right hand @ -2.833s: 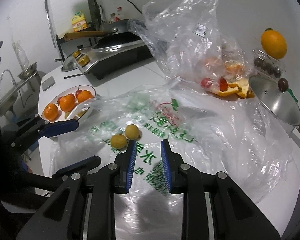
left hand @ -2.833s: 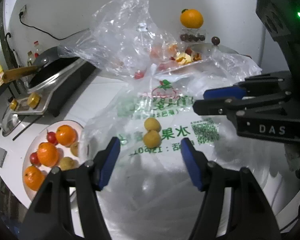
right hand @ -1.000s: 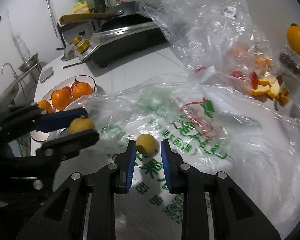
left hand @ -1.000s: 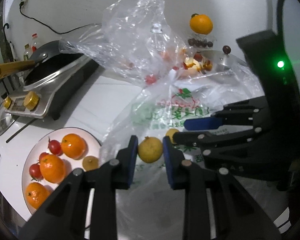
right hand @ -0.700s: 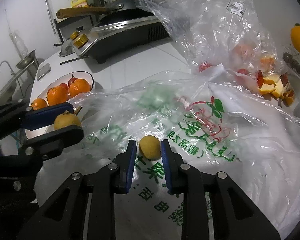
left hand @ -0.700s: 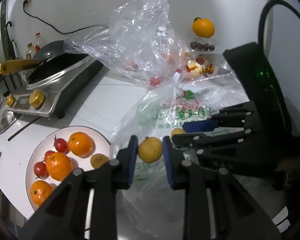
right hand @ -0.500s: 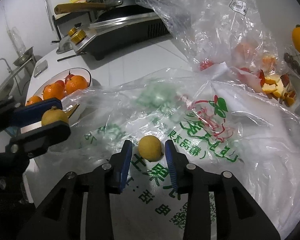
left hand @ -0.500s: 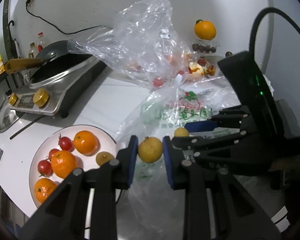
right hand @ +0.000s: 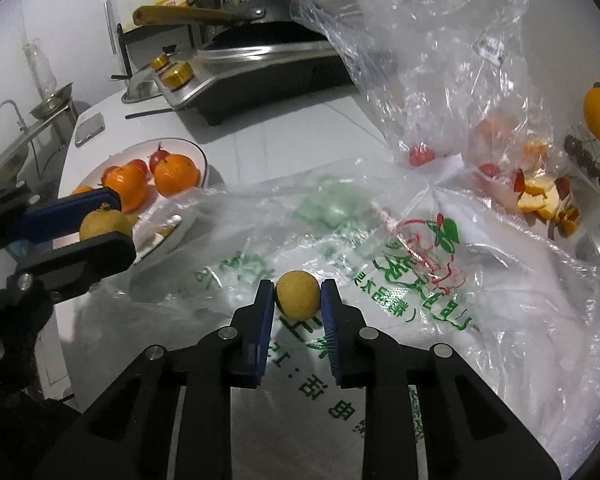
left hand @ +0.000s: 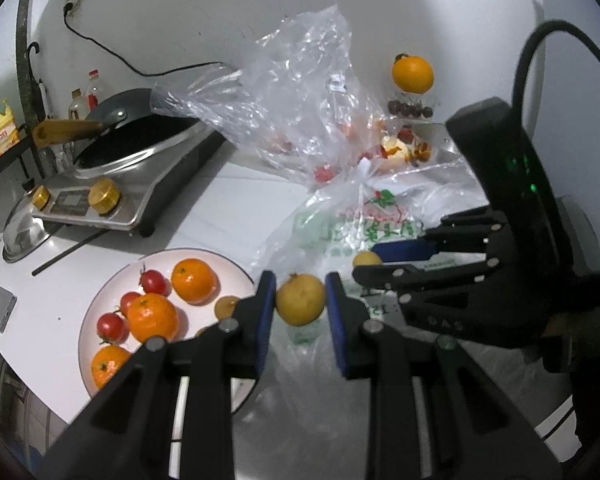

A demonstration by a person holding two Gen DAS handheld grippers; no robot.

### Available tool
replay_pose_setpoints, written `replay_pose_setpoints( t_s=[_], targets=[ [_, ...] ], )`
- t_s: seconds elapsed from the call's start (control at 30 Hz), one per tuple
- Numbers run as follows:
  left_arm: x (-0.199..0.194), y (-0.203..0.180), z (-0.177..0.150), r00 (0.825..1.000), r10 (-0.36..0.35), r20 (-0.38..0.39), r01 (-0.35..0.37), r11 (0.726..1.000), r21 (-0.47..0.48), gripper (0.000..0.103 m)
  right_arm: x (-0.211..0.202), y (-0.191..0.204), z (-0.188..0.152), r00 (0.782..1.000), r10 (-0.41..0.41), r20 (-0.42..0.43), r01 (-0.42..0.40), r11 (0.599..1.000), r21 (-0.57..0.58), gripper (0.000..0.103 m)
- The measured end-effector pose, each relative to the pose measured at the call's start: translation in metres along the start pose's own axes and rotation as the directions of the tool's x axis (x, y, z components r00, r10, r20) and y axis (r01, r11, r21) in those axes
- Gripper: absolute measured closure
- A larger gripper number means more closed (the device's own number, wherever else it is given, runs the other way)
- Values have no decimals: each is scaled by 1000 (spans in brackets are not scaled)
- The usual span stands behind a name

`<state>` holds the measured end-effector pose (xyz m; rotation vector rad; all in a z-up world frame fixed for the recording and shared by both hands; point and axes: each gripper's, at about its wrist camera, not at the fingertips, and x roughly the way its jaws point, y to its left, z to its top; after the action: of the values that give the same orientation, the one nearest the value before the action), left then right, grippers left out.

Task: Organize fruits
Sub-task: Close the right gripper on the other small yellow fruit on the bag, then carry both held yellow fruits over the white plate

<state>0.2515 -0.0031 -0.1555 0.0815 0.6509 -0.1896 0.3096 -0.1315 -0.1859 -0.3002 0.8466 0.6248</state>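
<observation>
Meanwhile plate holds oranges, tomatoes.

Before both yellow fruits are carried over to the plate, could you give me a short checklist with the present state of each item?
1. Left claw shut on the left yellow fruit: ok.
2. Right claw, having just closed, grips the right yellow fruit: ok.
3. Right fruit lifted off the printed plastic bag: cannot tell.
4. Free room on the plate near its bag-side edge: ok.
5. Bag edge clear of the plate rim: not ok, it lies over the rim.
</observation>
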Motion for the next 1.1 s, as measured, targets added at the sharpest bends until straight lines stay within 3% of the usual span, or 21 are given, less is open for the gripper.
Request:
replay_pose_setpoints(
  t_s=[0.5,1.1],
  targets=[
    [-34,16,-10,998,29,47,-28,999,-26,77,-42,33,13,997,-9,75,13,999,-42,77],
    [-55,57,-41,996,88,32,-85,993,-82,77,-51,81,24,995,23,94,-13,995,-102,77]
  ],
)
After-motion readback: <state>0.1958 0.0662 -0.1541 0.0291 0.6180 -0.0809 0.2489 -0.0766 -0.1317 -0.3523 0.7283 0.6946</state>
